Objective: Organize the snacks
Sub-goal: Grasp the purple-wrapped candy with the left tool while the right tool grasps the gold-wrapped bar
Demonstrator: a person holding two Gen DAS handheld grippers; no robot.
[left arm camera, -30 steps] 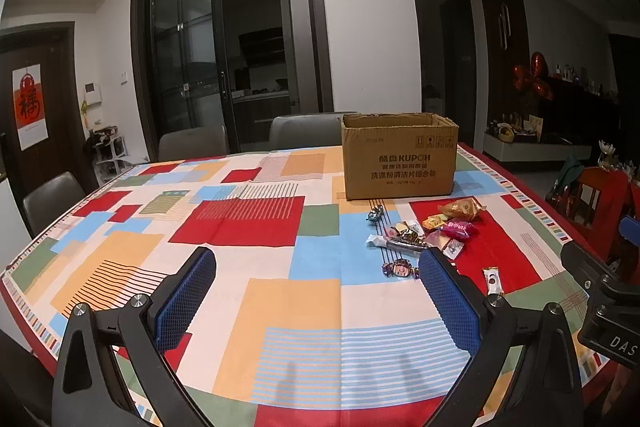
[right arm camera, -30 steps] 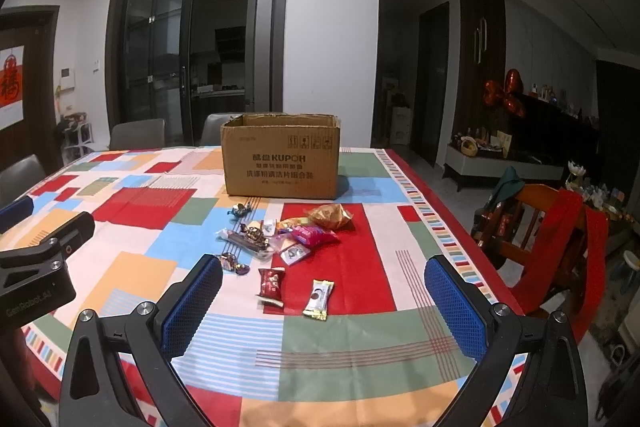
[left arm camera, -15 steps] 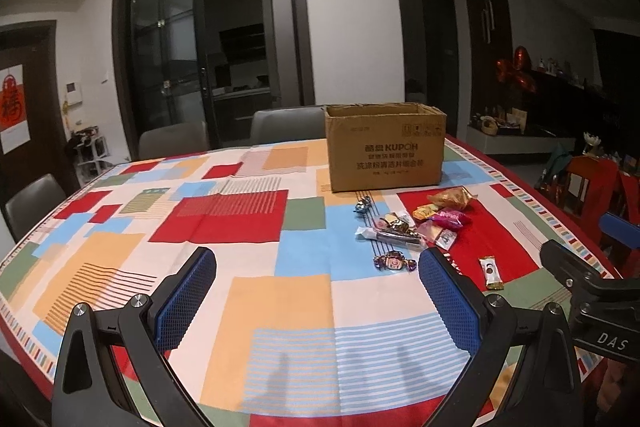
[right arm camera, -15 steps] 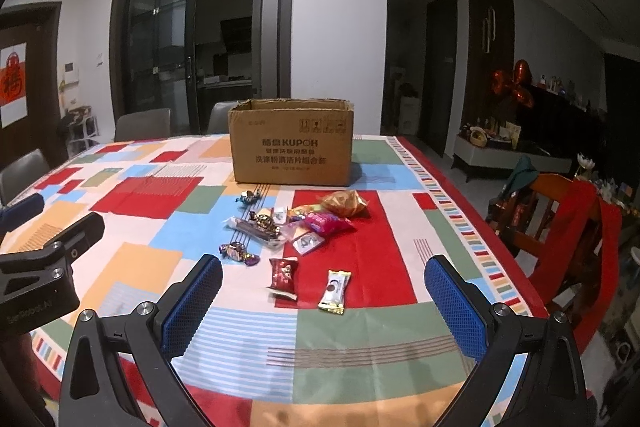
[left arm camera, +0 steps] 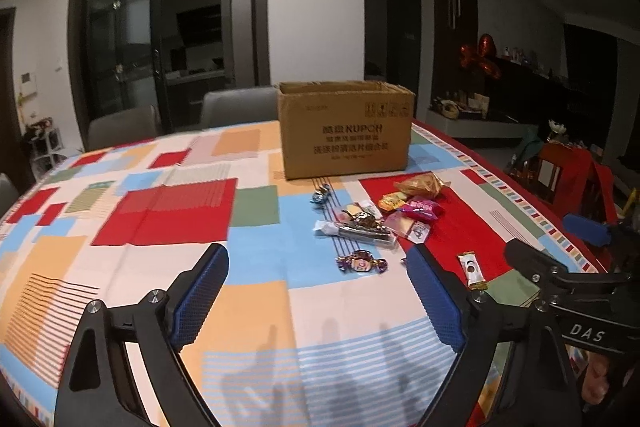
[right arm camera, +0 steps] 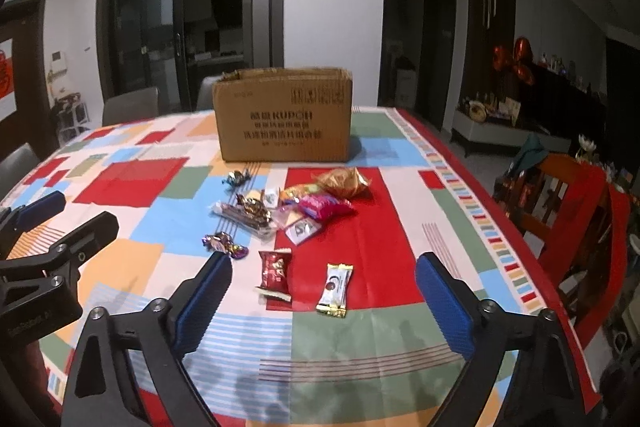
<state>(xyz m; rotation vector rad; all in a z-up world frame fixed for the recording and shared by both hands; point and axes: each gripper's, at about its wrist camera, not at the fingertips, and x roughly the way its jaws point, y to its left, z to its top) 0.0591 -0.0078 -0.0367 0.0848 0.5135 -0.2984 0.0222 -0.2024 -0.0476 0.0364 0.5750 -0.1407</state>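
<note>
Both claws, left (left arm camera: 316, 291) and right (right arm camera: 324, 293), gape empty, just narrowing, before shiny wrapped snacks (right arm camera: 288, 211) strewn loose.

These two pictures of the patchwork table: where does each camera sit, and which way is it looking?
Left wrist view: sits on the left gripper, looks forward and slightly down across the colourful patchwork tablecloth at the brown cardboard box; its own open blue-padded fingers show, the right gripper at right.
Right wrist view: sits on the right gripper, faces likewise; its own open fingers show, the left gripper at left.
Both share the box, the purple twist-wrapped candy and the loose snack pile; nothing lies between either jaws, which have just been closing slightly.
</note>
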